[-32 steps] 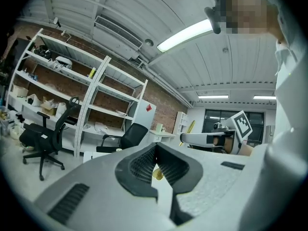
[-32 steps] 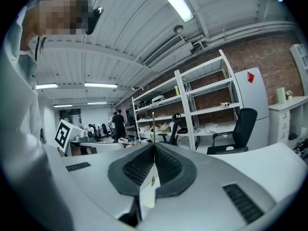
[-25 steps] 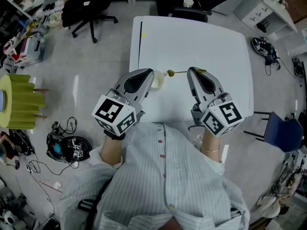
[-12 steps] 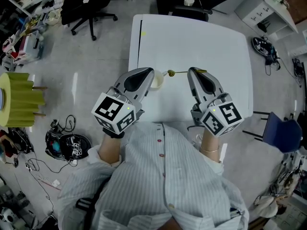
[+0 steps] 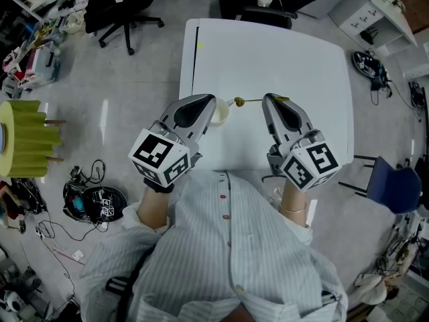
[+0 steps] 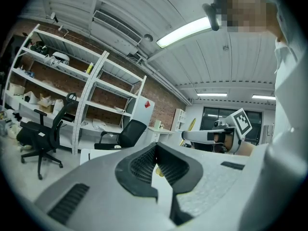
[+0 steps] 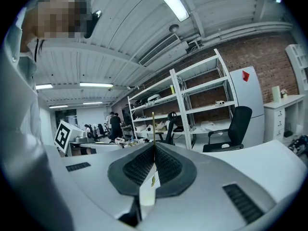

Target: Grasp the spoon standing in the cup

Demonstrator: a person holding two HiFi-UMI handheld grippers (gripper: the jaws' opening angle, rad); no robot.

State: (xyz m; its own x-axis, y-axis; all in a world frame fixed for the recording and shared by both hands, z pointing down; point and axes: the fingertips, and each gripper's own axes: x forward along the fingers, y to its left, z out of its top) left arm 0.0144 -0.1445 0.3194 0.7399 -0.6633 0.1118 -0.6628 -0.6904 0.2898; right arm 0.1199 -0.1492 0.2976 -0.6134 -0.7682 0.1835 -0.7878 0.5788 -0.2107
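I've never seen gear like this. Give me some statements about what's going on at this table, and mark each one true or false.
1. The right gripper is closed on the thin handle of the spoon. True.
2. The cup sits at the right gripper's tip. False: it is at the tip of the left gripper.
3. The table is white. True.
4. The chairs beyond the table are red. False: the office chairs are black.
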